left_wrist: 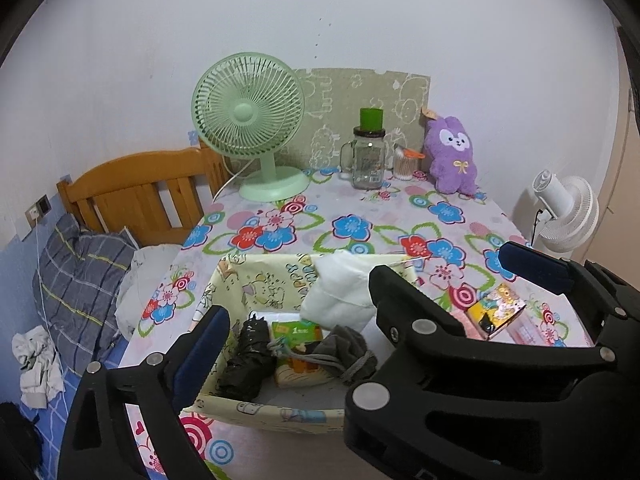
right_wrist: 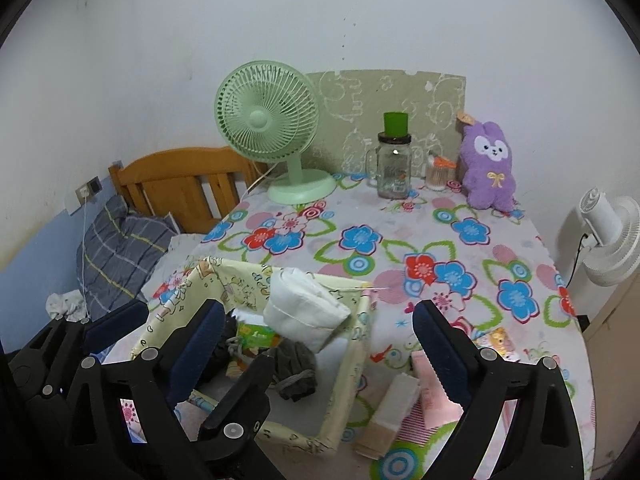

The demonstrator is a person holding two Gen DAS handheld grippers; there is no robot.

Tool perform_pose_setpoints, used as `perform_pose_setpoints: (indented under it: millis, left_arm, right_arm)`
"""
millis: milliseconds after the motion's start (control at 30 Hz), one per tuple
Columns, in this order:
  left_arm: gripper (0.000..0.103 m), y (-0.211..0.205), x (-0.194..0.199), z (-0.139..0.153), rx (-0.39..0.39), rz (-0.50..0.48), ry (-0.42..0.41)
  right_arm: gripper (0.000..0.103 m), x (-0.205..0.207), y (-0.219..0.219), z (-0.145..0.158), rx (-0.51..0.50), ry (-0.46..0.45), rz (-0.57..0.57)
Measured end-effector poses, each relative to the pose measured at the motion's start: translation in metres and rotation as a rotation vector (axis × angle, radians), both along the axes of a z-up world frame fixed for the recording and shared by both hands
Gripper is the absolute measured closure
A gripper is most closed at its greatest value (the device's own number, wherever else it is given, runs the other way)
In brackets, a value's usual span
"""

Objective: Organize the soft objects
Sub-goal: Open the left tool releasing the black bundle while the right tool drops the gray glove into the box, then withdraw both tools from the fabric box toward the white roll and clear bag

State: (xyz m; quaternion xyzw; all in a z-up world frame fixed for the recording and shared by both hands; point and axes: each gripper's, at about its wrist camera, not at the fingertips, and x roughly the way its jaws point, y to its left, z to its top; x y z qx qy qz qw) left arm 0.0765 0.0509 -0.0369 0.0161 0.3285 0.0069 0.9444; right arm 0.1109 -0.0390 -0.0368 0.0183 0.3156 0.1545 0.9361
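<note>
A cream cartoon-print fabric box (left_wrist: 256, 280) (right_wrist: 356, 356) stands on the flowered tablecloth. A white folded bundle (left_wrist: 340, 292) (right_wrist: 304, 312) lies over its far rim. Inside are a black bundle (left_wrist: 244, 360), a green tissue pack (left_wrist: 298, 332) and a grey drawstring pouch (left_wrist: 344, 352) (right_wrist: 296, 368). To the right of the box lie a beige-white roll (right_wrist: 390, 412), a pink piece (right_wrist: 430, 392) and a yellow cartoon packet (left_wrist: 496, 312). A purple plush rabbit (right_wrist: 486, 164) sits at the back. My left gripper (left_wrist: 320, 320) and right gripper (right_wrist: 318, 308) hover open over the box, side by side, with nothing between their pads.
At the back stand a green desk fan (left_wrist: 248, 120), a glass jar with a green lid (left_wrist: 368, 160) and a cotton-swab tub (right_wrist: 436, 176). A white fan (right_wrist: 608, 232) stands off the table's right edge. A bed with a wooden headboard (left_wrist: 136, 196) and plaid pillow lies left.
</note>
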Motion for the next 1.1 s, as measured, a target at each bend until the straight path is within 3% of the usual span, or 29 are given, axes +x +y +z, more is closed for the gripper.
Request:
perform_pose_setpoints:
  millis: [733, 1100]
  left_arm:
    - [0.002, -0.052, -0.019, 0.023, 0.020, -0.029, -0.072]
    - [0.001, -0.078, -0.021, 0.022, 0.006, -0.063, -0.065]
  right_arm:
    - [0.006, -0.025, -0.056, 0.025, 0.009, -0.068, -0.066]
    - [0.006, -0.034, -0.087, 0.026, 0.010, -0.077, -0.102]
